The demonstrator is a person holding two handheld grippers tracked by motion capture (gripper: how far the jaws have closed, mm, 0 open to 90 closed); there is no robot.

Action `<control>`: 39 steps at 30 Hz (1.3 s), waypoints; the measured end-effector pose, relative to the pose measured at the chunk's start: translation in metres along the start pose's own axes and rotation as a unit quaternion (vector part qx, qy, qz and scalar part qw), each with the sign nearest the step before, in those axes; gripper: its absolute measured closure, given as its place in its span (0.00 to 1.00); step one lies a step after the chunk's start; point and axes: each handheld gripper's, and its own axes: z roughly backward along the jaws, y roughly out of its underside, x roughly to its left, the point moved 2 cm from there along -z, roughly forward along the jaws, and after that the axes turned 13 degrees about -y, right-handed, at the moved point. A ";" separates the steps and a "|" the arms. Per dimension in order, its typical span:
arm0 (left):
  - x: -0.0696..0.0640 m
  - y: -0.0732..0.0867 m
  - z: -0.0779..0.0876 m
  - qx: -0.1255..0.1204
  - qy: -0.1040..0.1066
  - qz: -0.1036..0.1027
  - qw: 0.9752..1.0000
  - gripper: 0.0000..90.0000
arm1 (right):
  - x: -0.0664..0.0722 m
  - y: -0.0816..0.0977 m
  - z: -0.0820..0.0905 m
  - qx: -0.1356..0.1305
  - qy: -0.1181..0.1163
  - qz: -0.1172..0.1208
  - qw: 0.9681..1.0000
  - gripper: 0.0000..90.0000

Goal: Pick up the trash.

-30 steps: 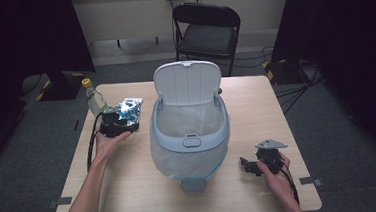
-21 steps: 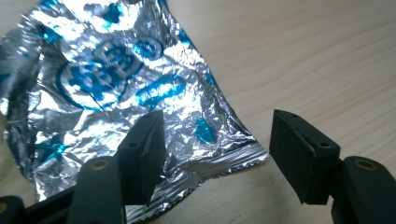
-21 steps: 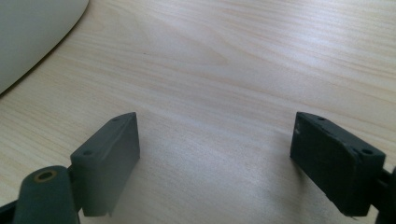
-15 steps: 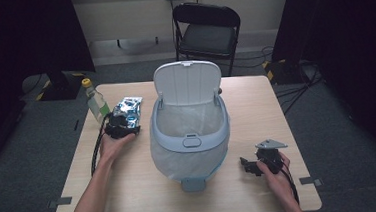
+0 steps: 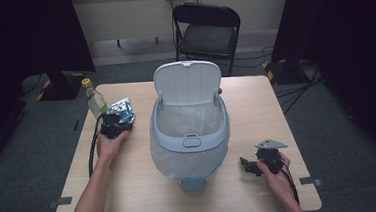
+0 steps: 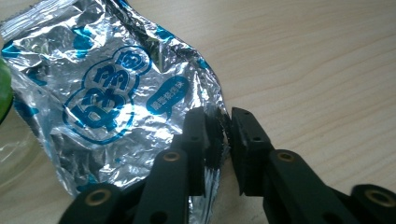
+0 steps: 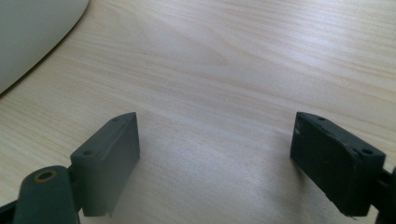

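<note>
Left gripper just closed, jaws pinched on thin edge of foil wrapper, lying on table beside bottle, left of bin. Slip or tear risked on lift: hold shallow, foil slick. Right gripper held open, empty.

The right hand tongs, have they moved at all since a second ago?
No. The right tongs sit at the same spot on the table, to the right of the white bin's front, with the jaws standing wide open over bare wood.
</note>
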 end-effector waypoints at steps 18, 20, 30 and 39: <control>-0.005 0.009 0.014 0.021 0.048 -0.015 0.999 0.99 | 0.000 0.000 0.000 0.000 0.000 0.000 1.000 0.16; -0.005 0.012 0.018 0.027 0.054 -0.025 0.998 0.98 | 0.000 0.000 0.000 0.000 0.000 0.000 1.000 0.16; -0.006 0.032 0.046 0.023 0.074 -0.051 0.996 0.63 | 0.000 0.000 0.000 0.000 0.000 0.000 1.000 0.16; -0.021 0.014 0.058 -0.005 0.072 -0.069 0.995 0.50 | 0.000 0.000 0.000 0.000 0.000 0.000 1.000 0.16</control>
